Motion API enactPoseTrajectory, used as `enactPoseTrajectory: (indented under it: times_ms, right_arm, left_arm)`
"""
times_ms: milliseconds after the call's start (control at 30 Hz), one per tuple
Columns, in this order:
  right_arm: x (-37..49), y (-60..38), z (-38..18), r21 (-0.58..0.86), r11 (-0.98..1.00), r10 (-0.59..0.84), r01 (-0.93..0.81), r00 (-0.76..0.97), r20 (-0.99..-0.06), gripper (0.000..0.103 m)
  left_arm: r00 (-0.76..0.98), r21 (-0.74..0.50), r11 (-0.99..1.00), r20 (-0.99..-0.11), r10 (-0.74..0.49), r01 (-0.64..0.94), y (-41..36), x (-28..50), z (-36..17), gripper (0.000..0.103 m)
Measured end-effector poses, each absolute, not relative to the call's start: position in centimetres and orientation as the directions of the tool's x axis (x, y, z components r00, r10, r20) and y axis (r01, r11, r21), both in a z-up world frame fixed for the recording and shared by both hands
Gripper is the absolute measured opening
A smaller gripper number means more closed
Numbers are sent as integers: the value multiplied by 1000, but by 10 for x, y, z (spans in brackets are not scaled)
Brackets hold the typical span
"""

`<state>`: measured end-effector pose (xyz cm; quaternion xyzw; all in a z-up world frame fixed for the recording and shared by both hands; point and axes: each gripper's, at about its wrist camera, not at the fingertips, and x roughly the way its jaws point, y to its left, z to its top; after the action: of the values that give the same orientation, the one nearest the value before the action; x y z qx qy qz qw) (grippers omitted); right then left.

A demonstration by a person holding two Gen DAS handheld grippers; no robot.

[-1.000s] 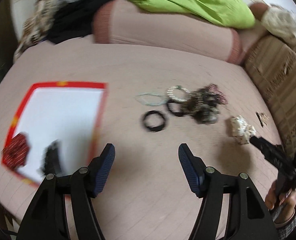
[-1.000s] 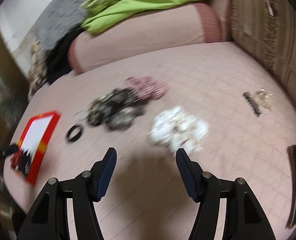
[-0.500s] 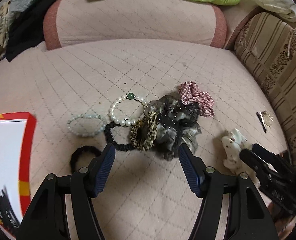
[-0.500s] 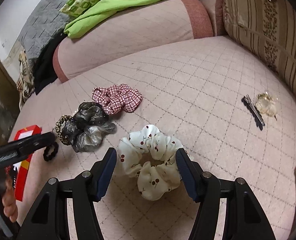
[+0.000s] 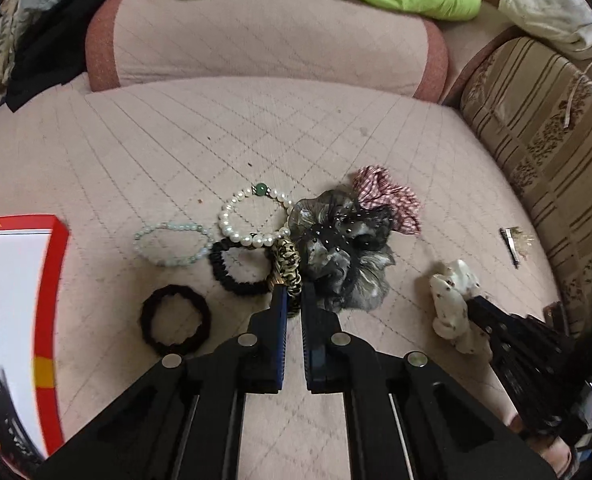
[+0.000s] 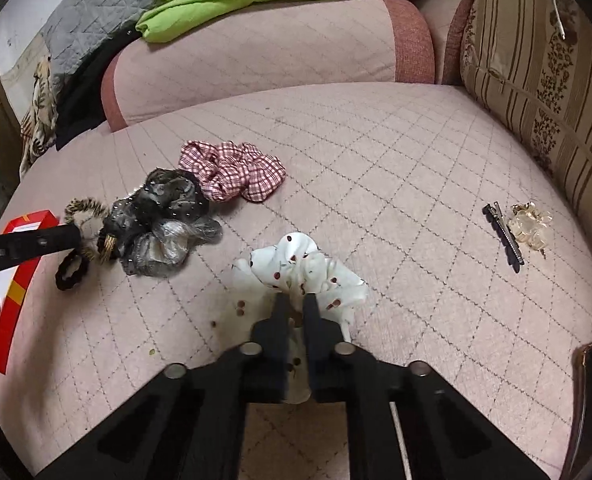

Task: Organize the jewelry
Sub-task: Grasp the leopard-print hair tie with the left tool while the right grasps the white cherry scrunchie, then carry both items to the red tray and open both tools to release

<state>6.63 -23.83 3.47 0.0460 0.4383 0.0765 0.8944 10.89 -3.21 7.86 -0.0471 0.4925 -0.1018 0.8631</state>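
The leopard scrunchie (image 5: 288, 258) lies in the middle of the bed (image 5: 256, 128), in a pile with a grey scrunchie (image 5: 338, 248) and a pearl bracelet (image 5: 252, 216). The left gripper (image 5: 292, 294) is pinched tight on its near loop. The white scrunchie (image 6: 300, 270) lies nearer the front edge, and the right gripper (image 6: 294, 304) is pinched tight on its folds. Both look soft, light and squishy. I think a pinch on one fold is enough, but the pile may drag along.
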Motion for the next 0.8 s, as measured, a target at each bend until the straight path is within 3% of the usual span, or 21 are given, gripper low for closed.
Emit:
enactPoseTrajectory:
  times_ms: [367, 500, 533, 567, 633, 800]
  right_arm:
    - [27, -213, 59, 238, 949, 315, -206, 643, -698, 1]
    - [15, -199, 68, 164, 960, 276, -226, 680, -679, 2]
    - [16, -201, 68, 161, 965, 262, -209, 686, -679, 12]
    - [19, -205, 66, 158, 971, 237, -178, 689, -685, 44]
    - [25, -216, 62, 150, 982, 188, -116, 699, -690, 85]
    - [51, -225, 48, 115, 992, 119, -51, 674, -729, 84]
  left_arm:
    - [612, -193, 975, -761, -218, 107, 37, 35, 135, 6]
    - [654, -159, 987, -744, -141, 31, 78, 19, 145, 6]
    - [662, -152, 988, -741, -118, 6, 90, 16, 147, 6]
    - [666, -155, 988, -739, -103, -19, 102, 13, 147, 6]
    - [671, -171, 983, -737, -84, -65, 126, 11, 143, 6]
    - [657, -221, 961, -751, -60, -165, 170, 17, 126, 6]
